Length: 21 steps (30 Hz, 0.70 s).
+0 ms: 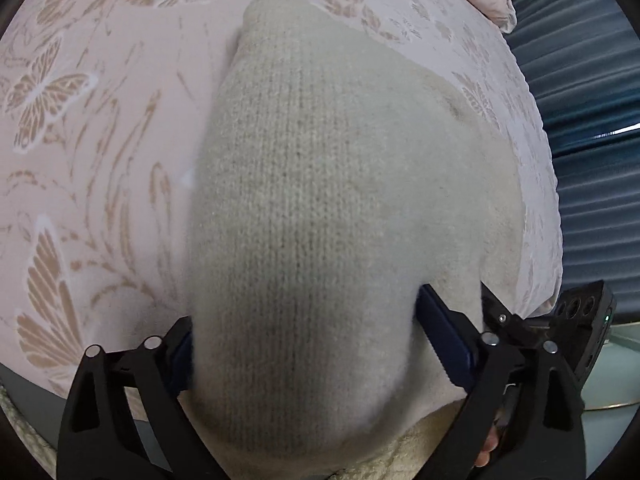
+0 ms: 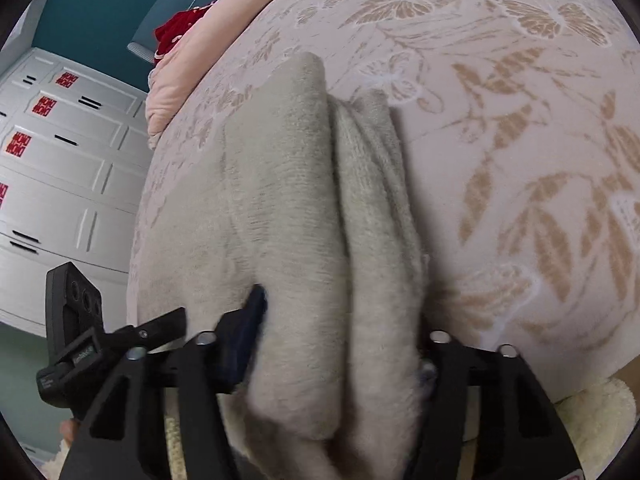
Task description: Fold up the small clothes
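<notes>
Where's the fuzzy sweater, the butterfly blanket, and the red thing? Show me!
knit garment [image 1: 304, 208]: left wrist view, middle of its ribbed top surface.
butterfly bedspread [image 2: 520, 92]: right wrist view, bare patterned part right of the garment.
red cloth [image 2: 176, 34]: right wrist view, centre of the bunched fabric at the far end.

A bed [image 1: 100, 152] covered in a pale pink spread with tan butterflies and leaves carries a beige knitted garment [image 1: 320, 200], partly folded. A pink quilt [image 2: 188, 80] lies bunched at its far edge.
</notes>
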Each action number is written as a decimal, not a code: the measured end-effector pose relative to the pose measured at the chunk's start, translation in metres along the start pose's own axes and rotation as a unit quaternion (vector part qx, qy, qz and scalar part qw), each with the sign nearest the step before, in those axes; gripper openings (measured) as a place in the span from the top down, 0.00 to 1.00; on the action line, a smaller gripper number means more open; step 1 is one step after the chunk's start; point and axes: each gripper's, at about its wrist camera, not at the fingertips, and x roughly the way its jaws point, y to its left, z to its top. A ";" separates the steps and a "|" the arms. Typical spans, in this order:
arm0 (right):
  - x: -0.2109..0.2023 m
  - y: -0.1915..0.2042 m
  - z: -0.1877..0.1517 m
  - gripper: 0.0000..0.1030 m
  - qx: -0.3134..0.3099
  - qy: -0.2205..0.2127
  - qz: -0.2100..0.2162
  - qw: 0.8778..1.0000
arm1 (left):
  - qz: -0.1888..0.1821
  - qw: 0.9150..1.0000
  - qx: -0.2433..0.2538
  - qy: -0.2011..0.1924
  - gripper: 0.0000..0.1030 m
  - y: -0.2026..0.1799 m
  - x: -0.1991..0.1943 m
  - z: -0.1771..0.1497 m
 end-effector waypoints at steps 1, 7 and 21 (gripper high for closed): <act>-0.005 0.004 0.000 0.61 -0.004 -0.006 0.003 1.000 | 0.005 1.000 0.013 -0.004 0.26 -0.006 -0.006 -0.001; -0.059 0.037 -0.008 0.65 -0.016 -0.069 0.030 0.997 | 0.020 0.994 0.099 -0.038 0.50 -0.041 -0.052 -0.008; -0.231 0.114 -0.014 0.65 -0.092 -0.258 0.078 0.958 | -0.052 0.950 0.240 -0.191 0.51 -0.147 -0.204 -0.031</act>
